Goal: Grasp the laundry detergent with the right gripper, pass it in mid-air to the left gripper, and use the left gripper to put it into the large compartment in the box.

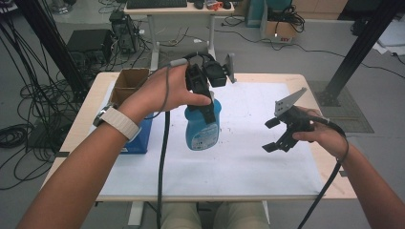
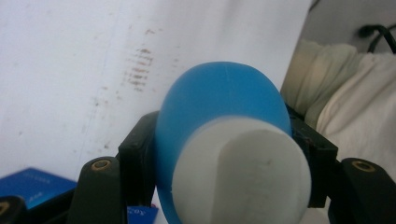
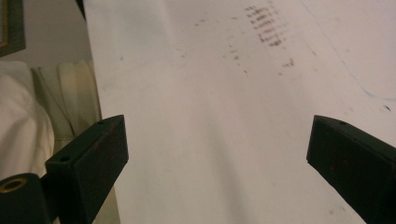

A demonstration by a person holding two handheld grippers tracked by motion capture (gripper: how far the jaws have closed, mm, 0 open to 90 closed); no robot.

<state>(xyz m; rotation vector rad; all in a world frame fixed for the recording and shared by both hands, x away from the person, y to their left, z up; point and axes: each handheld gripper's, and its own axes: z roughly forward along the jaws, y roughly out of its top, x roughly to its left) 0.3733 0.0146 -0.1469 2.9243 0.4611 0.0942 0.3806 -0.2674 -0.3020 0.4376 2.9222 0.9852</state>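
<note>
Blue spray bottle (image 1: 203, 128): hanging above white desk sheet (image 1: 248, 167), by the blue box (image 1: 141, 138) | left gripper (image 1: 204, 102): jaws clamped on bottle's upper body | right gripper (image 1: 273, 135): jaws wide, empty, well apart | risk: smooth round plastic may slip or swing, likely dropping onto desk.

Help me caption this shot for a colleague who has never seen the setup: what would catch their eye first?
First comes the blue bottle, clamped near its top by the left gripper and held over the white sheet at mid-table. To its right, the right gripper hangs above the sheet with its jaws wide apart and nothing between them. A blue box sits at the table's left edge, with a brown cardboard box behind it.
</note>
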